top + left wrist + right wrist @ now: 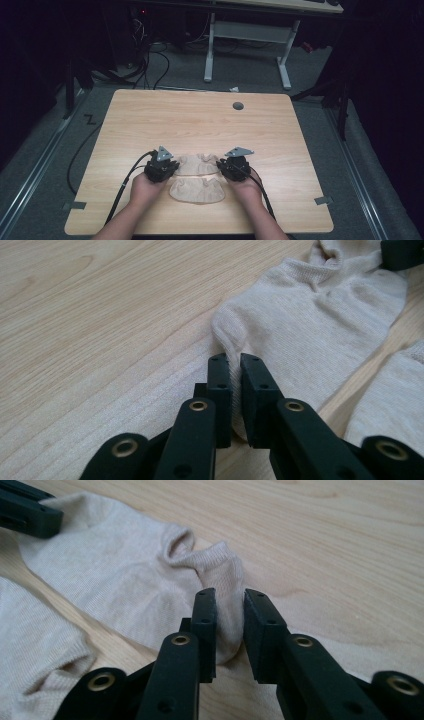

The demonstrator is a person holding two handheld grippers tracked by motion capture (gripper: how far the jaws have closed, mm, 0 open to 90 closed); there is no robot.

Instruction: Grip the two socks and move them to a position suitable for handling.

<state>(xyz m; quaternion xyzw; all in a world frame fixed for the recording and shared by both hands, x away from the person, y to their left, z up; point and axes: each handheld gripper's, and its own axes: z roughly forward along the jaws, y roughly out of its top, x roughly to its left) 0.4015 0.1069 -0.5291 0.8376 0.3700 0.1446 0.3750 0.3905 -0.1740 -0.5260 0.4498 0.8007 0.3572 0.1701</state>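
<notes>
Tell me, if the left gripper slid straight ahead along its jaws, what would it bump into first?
The left gripper already pinches the far sock's edge; pushed on, it would likely bunch that sock first, heading roughly toward the right gripper.

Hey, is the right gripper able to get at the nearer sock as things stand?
Probably yes. The right gripper sits at one end of the farther sock, and the nearer sock lies uncovered right beside it, with nothing between them on the table.
</notes>
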